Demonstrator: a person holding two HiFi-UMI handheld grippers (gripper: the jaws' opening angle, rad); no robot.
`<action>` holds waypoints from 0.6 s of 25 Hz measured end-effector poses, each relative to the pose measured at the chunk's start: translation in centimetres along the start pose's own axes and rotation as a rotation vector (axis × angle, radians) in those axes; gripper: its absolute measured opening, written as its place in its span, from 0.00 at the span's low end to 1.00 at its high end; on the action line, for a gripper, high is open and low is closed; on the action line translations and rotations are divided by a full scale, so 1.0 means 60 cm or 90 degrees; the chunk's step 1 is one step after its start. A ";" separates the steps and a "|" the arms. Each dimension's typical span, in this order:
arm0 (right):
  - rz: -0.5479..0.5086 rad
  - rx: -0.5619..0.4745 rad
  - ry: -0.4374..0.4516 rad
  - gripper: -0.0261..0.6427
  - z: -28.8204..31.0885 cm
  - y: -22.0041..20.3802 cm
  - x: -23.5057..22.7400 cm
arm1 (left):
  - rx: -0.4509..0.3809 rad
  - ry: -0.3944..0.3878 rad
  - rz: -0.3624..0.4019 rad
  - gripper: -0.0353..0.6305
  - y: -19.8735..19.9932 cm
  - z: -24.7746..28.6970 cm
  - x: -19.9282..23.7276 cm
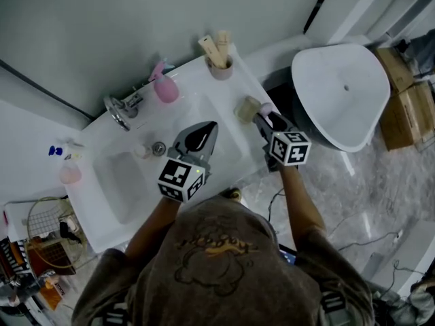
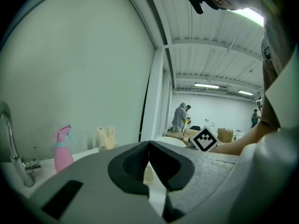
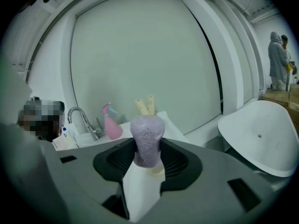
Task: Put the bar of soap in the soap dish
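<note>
Two things, spray bottle [image 1: 165, 87] and brush cup [image 1: 220, 66], stand beyond soap dish [image 1: 247, 109].

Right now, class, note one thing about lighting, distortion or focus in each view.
Head view: dim, even light, with pale glare streaks on the marble floor. Left gripper view: fisheye bends the wall edge, corners go black, ceiling lights glow bright, the shut left claw is soft. Right gripper view: same curved distortion; the bar of soap in the right claw looks fairly sharp.
</note>
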State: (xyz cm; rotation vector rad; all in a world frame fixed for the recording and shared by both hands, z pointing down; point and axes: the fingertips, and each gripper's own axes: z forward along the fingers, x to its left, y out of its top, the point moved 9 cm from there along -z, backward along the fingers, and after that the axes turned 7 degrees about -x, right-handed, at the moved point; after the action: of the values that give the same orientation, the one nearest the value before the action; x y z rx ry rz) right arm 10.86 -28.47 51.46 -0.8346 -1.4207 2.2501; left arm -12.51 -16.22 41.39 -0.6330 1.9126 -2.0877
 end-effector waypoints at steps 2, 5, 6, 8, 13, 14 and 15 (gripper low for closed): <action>-0.016 0.020 -0.002 0.31 0.018 -0.007 -0.005 | 0.002 0.005 -0.003 0.06 -0.002 0.000 0.007; -0.032 0.056 -0.002 0.31 0.048 -0.019 -0.013 | 0.003 0.017 -0.017 0.06 -0.005 0.000 0.016; -0.032 0.067 -0.003 0.31 0.057 -0.023 -0.016 | 0.004 0.019 -0.019 0.06 -0.006 0.001 0.018; -0.029 0.085 -0.004 0.31 0.073 -0.030 -0.021 | 0.008 0.019 -0.015 0.06 -0.009 0.002 0.023; -0.008 0.126 -0.013 0.31 0.106 -0.040 -0.028 | 0.013 0.027 -0.018 0.06 -0.012 0.001 0.032; 0.000 0.134 -0.017 0.31 0.113 -0.042 -0.030 | 0.014 0.030 -0.019 0.06 -0.014 0.001 0.034; 0.008 0.143 -0.020 0.31 0.119 -0.044 -0.032 | 0.015 0.032 -0.021 0.06 -0.015 0.001 0.037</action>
State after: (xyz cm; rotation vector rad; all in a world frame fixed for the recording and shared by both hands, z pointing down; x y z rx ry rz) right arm 7.70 -33.36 56.71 -0.7403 -1.1503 2.3865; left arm -14.32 -17.15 42.62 -0.6161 1.9136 -2.1637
